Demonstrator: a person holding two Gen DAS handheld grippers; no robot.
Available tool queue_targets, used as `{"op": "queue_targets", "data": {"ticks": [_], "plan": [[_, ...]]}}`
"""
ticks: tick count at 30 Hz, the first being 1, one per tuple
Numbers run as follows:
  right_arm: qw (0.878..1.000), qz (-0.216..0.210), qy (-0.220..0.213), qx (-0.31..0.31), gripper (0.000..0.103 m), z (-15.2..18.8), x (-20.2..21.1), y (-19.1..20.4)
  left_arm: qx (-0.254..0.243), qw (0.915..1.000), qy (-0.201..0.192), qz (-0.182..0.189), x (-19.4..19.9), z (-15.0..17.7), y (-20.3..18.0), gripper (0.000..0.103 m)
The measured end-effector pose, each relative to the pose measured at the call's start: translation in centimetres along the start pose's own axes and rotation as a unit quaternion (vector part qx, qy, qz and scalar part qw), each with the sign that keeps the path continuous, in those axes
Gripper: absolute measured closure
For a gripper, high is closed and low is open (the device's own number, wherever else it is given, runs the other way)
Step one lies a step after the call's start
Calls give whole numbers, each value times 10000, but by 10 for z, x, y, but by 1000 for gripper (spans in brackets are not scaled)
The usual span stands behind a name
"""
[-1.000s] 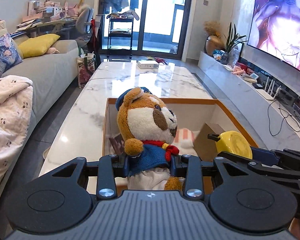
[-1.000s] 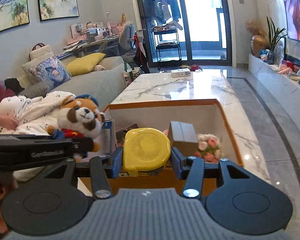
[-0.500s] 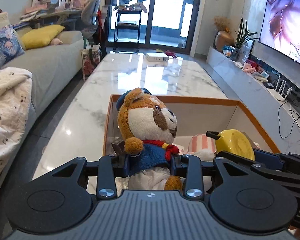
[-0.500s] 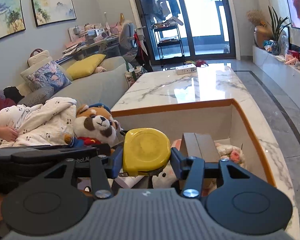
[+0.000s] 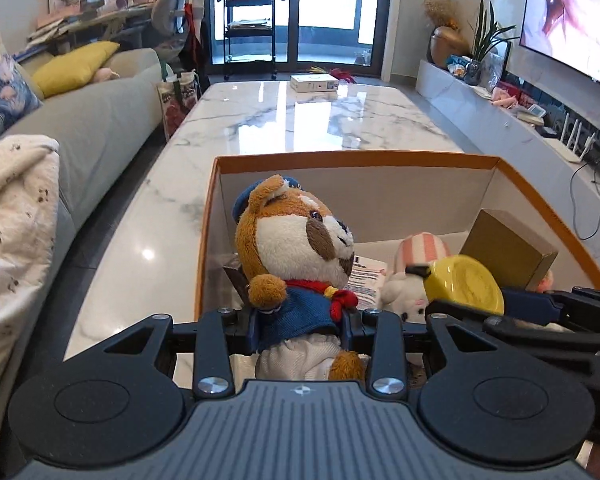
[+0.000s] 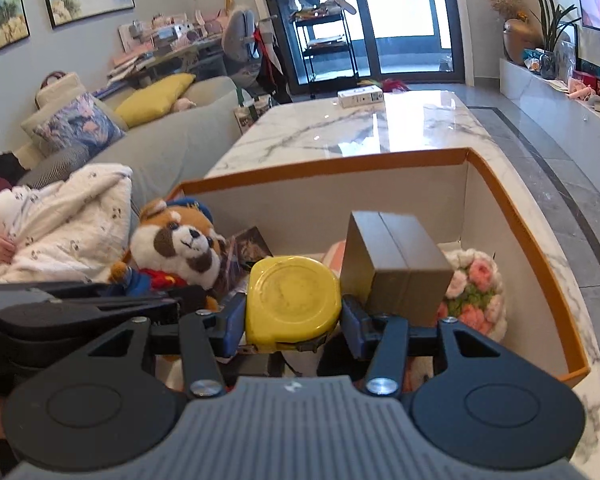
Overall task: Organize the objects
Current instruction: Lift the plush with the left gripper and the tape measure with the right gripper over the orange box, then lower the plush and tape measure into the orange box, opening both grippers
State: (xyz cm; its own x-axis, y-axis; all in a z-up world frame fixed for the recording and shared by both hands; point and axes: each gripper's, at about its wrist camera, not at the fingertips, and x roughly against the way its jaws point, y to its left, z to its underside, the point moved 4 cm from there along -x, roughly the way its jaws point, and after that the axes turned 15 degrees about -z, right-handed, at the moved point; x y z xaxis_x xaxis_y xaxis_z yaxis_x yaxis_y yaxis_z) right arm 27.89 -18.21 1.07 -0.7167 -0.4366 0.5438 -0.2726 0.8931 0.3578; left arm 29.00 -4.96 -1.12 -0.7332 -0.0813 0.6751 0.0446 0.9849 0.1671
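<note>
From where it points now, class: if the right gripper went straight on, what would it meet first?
Probably the brown box: it stands just beyond the yellow tape measure held by the right gripper, slightly right of centre. Depth is unclear.

Plush dog (image 5: 296, 248) brown-white, blue jacket; tape measure (image 6: 294, 300) yellow; box (image 6: 520, 216) orange-rimmed.

Home living room: grey sofa (image 5: 100, 112), marble coffee table (image 5: 300, 120), wall TV (image 5: 572, 12), balcony doors (image 5: 324, 12).

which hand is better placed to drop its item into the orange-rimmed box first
Probably right: the right gripper holds the yellow tape measure well over the orange-rimmed box. The left gripper holds the plush dog near the box's left wall.
</note>
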Motion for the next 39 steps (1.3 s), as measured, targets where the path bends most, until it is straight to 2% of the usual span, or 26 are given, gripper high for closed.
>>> {"op": "queue_targets", "data": {"ticks": [5, 10, 15, 18, 23, 33, 39], "plan": [[9992, 258, 278, 129, 51, 7, -12, -2, -207, 9996, -15, -206, -2, -1, -6, 62], [9982, 434, 399, 142, 51, 4, -11, -5, -171, 9998, 50, -24, -10, -5, -9, 61], [9971, 489, 553, 208, 51, 4, -15, -8, -442, 9987, -18, -249, -14, -5, -17, 59], [9958, 553, 665, 296, 51, 3, -15, -6, -481, 9987, -78, -165, -14, -6, -18, 60], [9961, 495, 704, 212, 51, 3, -12, -9, -384, 9982, 81, 449, -13, -4, -25, 61], [9959, 534, 723, 80, 51, 4, -13, -10, -164, 9989, 321, 311, -19, -5, -24, 57], [9953, 625, 746, 20, 51, 6, -15, -6, -209, 9987, 345, 302, -19, -4, -28, 57]]}}
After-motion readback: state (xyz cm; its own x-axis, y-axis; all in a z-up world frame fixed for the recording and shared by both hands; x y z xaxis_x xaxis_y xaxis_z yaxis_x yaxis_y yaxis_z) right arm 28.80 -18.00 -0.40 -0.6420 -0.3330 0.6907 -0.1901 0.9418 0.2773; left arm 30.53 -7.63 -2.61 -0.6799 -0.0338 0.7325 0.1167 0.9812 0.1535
